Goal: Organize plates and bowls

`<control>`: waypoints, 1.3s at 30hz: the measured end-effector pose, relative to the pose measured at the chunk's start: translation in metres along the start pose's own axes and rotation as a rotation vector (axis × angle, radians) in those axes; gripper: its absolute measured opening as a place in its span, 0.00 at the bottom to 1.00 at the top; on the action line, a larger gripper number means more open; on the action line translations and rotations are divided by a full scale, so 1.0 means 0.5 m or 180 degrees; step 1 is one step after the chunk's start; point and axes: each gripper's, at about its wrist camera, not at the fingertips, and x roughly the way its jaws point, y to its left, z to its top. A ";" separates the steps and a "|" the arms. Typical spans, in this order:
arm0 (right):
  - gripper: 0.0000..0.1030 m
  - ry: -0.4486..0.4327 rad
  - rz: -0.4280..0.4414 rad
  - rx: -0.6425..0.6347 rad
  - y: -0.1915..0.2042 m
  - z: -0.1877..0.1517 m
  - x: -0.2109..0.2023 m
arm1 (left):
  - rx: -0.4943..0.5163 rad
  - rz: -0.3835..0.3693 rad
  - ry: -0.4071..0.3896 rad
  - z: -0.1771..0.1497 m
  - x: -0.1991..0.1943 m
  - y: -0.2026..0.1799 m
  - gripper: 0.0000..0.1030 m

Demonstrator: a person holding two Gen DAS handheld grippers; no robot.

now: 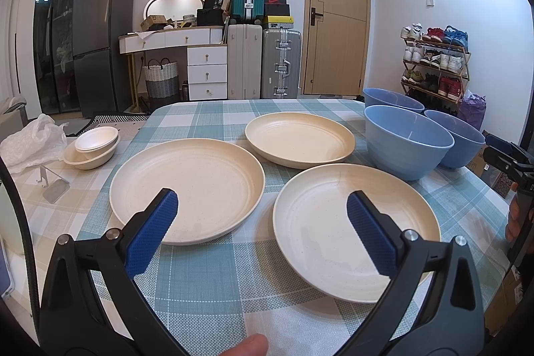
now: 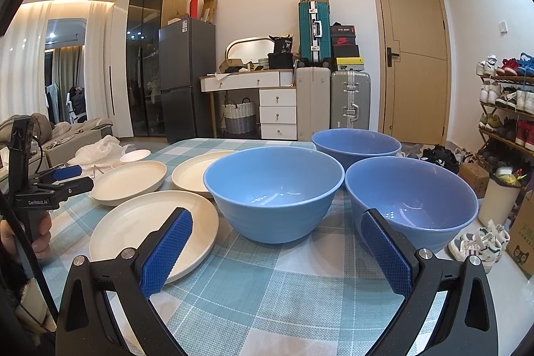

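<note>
Three cream plates (image 1: 187, 189) lie apart on the checked table (image 1: 213, 282), with bare cloth between them. Three blue bowls (image 2: 273, 189) cluster near its right edge. The left gripper (image 1: 262, 212) and right gripper (image 2: 277, 237) hover above, jaws apart and holding nothing.

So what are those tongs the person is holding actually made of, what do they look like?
Each of the tongs is a black plastic frame with two arms, silver pivot bolts and blue, cross-hatched rubbery pads. That goes for the left tongs and the right tongs alike. Seen from the side, the left one has a black pistol handle, white lettering on its body and a black cable.
</note>
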 end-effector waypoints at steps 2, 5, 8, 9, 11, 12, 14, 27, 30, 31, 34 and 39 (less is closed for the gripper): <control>1.00 -0.0001 -0.0003 0.0003 -0.001 0.000 -0.001 | -0.0002 0.0002 0.0001 0.000 0.000 0.000 0.98; 1.00 -0.0001 0.0001 0.0003 -0.002 0.000 -0.001 | -0.0002 0.0003 0.0001 0.000 0.000 0.000 0.98; 1.00 0.0002 0.0004 0.0003 0.004 -0.002 0.008 | -0.0003 0.0001 0.0003 0.000 -0.001 0.000 0.98; 1.00 0.0002 0.0007 0.0004 0.005 -0.003 0.010 | -0.0003 0.0000 0.0003 0.000 -0.001 -0.001 0.98; 1.00 0.0002 0.0007 0.0005 0.006 0.001 0.004 | -0.0005 0.0002 0.0003 0.000 -0.001 0.000 0.98; 1.00 0.0002 0.0008 0.0008 0.007 0.001 0.005 | -0.0006 0.0000 0.0004 0.000 -0.001 0.000 0.98; 1.00 0.0003 0.0008 0.0006 0.006 0.001 0.004 | -0.0008 0.0003 0.0004 0.000 -0.001 0.000 0.98; 1.00 0.0004 0.0014 0.0003 0.007 0.001 0.005 | -0.0009 0.0001 0.0011 0.000 -0.001 -0.001 0.98; 1.00 0.0004 0.0012 0.0008 0.006 0.001 0.004 | -0.0009 0.0000 0.0010 0.000 -0.001 0.000 0.98; 1.00 0.0005 0.0010 0.0010 0.005 0.001 0.004 | -0.0014 0.0002 0.0010 0.000 0.000 0.000 0.98; 1.00 0.0007 0.0010 0.0012 0.005 0.001 0.003 | -0.0016 -0.0003 0.0012 0.000 0.000 0.000 0.98; 1.00 0.0009 0.0010 0.0005 0.006 0.001 0.004 | -0.0015 -0.0002 0.0012 0.000 -0.001 0.000 0.98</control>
